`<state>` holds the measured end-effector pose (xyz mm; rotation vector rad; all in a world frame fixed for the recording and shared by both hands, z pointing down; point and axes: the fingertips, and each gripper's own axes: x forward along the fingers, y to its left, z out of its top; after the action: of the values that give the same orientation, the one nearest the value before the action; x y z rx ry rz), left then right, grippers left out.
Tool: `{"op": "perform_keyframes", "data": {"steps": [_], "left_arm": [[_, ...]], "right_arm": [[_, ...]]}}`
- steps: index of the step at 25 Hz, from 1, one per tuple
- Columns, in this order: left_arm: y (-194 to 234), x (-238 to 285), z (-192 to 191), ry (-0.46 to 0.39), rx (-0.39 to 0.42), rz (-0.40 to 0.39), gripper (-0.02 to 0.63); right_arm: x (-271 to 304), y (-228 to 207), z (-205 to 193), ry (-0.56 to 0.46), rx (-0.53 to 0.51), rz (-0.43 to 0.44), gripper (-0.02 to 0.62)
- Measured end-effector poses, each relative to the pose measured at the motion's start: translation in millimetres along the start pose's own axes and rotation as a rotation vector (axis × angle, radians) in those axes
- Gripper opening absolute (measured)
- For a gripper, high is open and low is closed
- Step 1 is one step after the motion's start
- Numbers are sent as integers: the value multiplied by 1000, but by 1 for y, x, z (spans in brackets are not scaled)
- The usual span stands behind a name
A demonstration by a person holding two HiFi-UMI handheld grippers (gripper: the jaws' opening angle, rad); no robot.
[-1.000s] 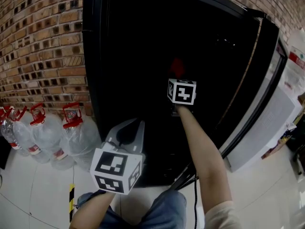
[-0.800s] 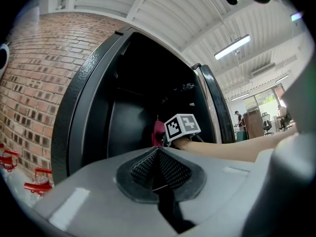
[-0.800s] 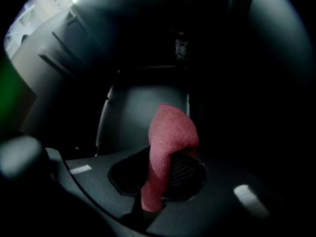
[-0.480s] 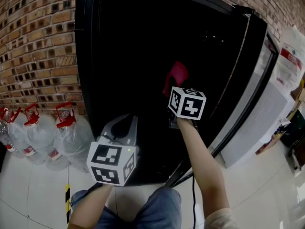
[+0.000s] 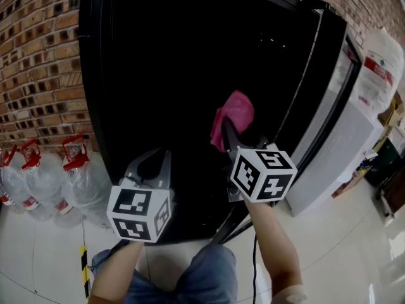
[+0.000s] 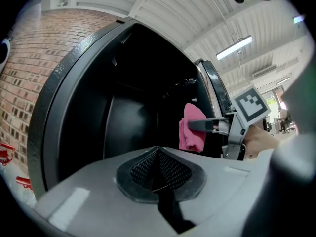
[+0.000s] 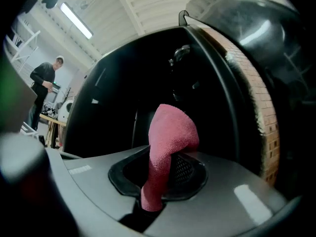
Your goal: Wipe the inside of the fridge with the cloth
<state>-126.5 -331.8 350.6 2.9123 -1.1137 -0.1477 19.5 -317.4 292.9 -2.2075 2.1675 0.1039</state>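
The black fridge stands open, and its inside is dark. A pink cloth hangs in front of that dark opening, pinched in my right gripper, which is shut on its lower part. In the right gripper view the cloth rises from between the jaws of the right gripper and folds over to the right. My left gripper is lower left of the cloth, by the fridge's lower front. Its pads meet with nothing between them. From the left gripper view the cloth is ahead on the right.
The fridge door stands open at the right. Several large water bottles with red caps stand on the tiled floor by the brick wall on the left. A white sack is at the far right. A person stands far off.
My right gripper has drawn back out of the dark interior toward me, and the pink cloth shows more fully. The left gripper has drifted slightly left.
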Motion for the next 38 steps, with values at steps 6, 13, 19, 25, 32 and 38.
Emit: {"op": "perform_keyframes", "data": {"steps": [6,13,19,25,32,38], "left_arm": [[1,2,-5,3,-2,12,-8],[8,-14,-7,0,5,54,-8],[29,-39,-3,-10,1,111,-8],[44,-60,9,-39,-6,149,-8],[51,-65,10,-33,-3,163,-8],[51,-64,5,-22,8,157,-5]], "right_arm": [[-27,-7,7,-54,21,-16,57],[-25,42,4,-69,9,132,57],[-2,131,-31,-22,7,372,58],[21,182,-50,20,-35,503,60],[60,211,-61,54,-64,552,60],[119,189,-67,131,-88,461,60]]}}
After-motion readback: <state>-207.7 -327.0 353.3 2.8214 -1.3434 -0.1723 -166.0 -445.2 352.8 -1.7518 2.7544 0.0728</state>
